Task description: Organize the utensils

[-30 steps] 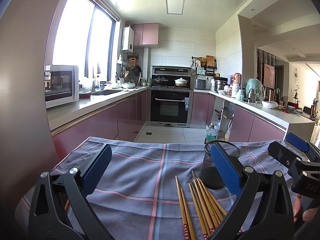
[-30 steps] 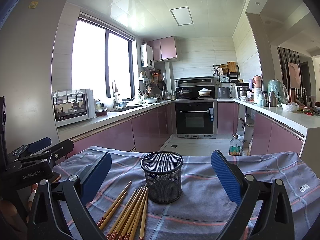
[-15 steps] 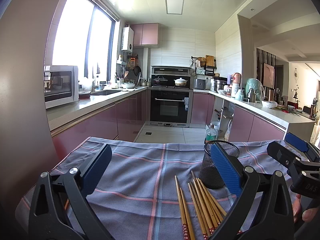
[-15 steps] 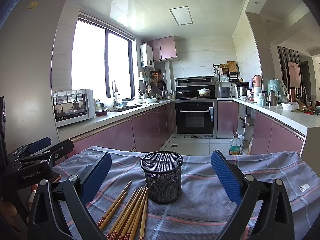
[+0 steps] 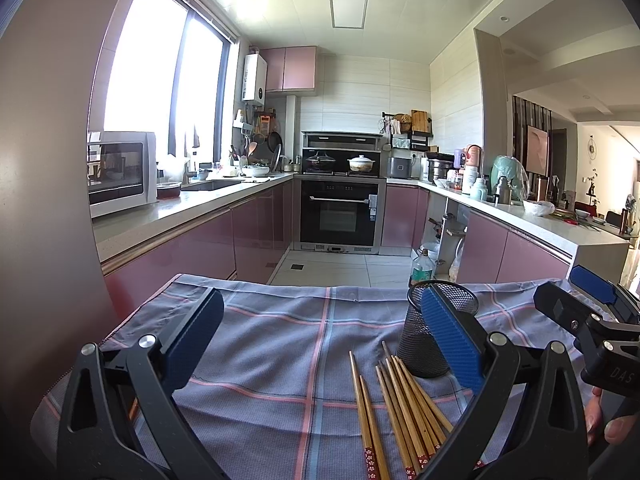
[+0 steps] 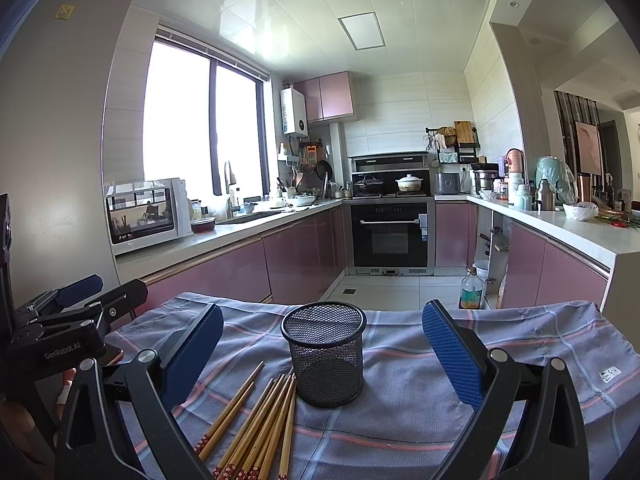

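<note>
A black mesh cup [image 6: 326,356] stands upright on the checked cloth; the left wrist view shows the same cup [image 5: 430,332] partly behind a blue pad. Several wooden chopsticks [image 6: 256,424] lie flat in a loose bundle just left of and in front of the cup, and appear as chopsticks [image 5: 396,404] in the left wrist view. My left gripper [image 5: 320,340] is open above the cloth, left of the chopsticks, holding nothing. My right gripper [image 6: 322,350] is open and frames the cup from the near side, holding nothing. Each gripper shows at the other view's edge.
The grey-blue checked cloth [image 6: 460,332] covers the table, whose far edge drops to a tiled kitchen floor. Pink cabinets, an oven [image 6: 390,236] and counters lie beyond. A person's fingers [image 5: 616,432] show at the right edge.
</note>
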`<state>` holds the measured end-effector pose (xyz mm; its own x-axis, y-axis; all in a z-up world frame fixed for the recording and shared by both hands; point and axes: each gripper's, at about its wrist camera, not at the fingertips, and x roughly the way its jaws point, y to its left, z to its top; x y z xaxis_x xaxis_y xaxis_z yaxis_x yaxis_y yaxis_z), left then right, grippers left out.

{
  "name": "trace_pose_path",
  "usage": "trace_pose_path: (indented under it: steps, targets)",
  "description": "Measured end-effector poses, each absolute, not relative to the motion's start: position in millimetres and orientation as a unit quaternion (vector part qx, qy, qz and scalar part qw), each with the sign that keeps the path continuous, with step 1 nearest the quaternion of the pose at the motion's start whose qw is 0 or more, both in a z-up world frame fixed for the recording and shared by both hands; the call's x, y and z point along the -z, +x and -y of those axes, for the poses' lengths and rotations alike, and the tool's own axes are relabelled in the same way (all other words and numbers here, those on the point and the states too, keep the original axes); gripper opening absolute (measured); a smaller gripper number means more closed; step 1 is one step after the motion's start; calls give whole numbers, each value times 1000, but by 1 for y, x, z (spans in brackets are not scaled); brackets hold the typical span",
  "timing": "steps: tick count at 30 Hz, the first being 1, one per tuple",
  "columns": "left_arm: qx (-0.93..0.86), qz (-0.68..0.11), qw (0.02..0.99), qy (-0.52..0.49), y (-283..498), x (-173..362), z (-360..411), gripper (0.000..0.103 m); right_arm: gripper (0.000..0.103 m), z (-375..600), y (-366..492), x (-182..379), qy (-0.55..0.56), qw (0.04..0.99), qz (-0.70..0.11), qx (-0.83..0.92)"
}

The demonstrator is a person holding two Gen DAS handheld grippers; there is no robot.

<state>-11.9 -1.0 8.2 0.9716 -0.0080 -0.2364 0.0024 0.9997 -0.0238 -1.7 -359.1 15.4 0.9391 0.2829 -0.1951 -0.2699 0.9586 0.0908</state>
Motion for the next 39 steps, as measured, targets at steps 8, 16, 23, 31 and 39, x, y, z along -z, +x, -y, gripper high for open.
trace_pose_path:
  steps: [8,16,23,31,39]
  targets:
    - [4,-119,993,-12,-12,-7,1,97,96,359,-2,-15,32,984,-105,-141]
    - [4,-120,993,-11,-12,-7,1,97,96,358,-1,-14,32,984,-105,-142]
    - [6,-123,992,-10,-12,-5,2,97,96,357,-1,-13,34,983,-107,-143]
    - [14,-145,989,-3,-2,4,3,97,96,354,5,-7,34,979,-129,-156]
    - [35,-240,970,27,27,37,5,97,94,347,21,13,16,961,-206,-185]
